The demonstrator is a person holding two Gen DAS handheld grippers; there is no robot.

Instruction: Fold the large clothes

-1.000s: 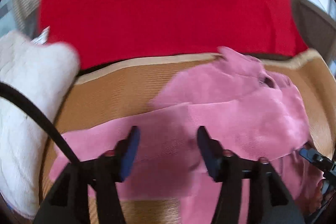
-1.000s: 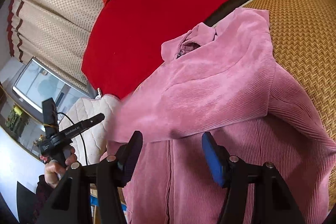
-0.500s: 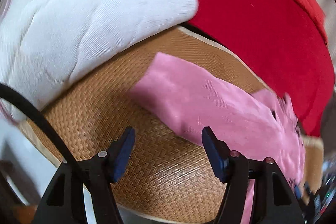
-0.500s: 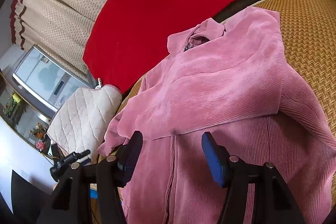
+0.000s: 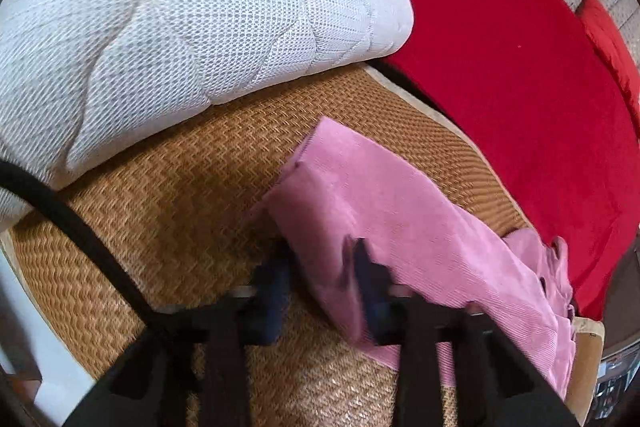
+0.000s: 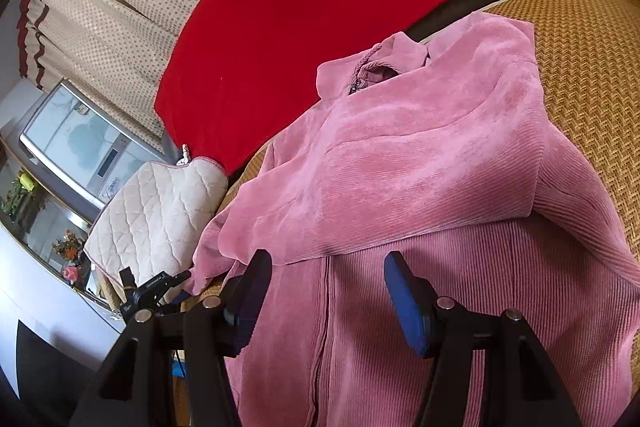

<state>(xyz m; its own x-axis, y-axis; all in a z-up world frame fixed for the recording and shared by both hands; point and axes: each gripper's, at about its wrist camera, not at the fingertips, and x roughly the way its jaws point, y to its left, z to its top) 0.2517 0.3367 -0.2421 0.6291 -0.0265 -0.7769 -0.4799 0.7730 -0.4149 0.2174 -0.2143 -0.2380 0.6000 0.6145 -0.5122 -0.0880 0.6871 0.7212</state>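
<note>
Left tongs (image 5: 320, 267) pinch the pink jacket (image 6: 420, 187) sleeve (image 5: 380, 211) — right tongs (image 6: 326, 291) spread.

1 pink jacket (image 6: 420, 187), 1 quilted pad (image 5: 160, 27), 1 woven mat (image 5: 160, 227), 2 tools.

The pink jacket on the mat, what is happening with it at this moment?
A person is folding the pink jacket on the woven mat with two handheld grippers. The left gripper has just been closing and now pinches the end of one sleeve, which lies stretched out to the side. The right gripper hovers open above the jacket's zipped front, holding nothing.
</note>
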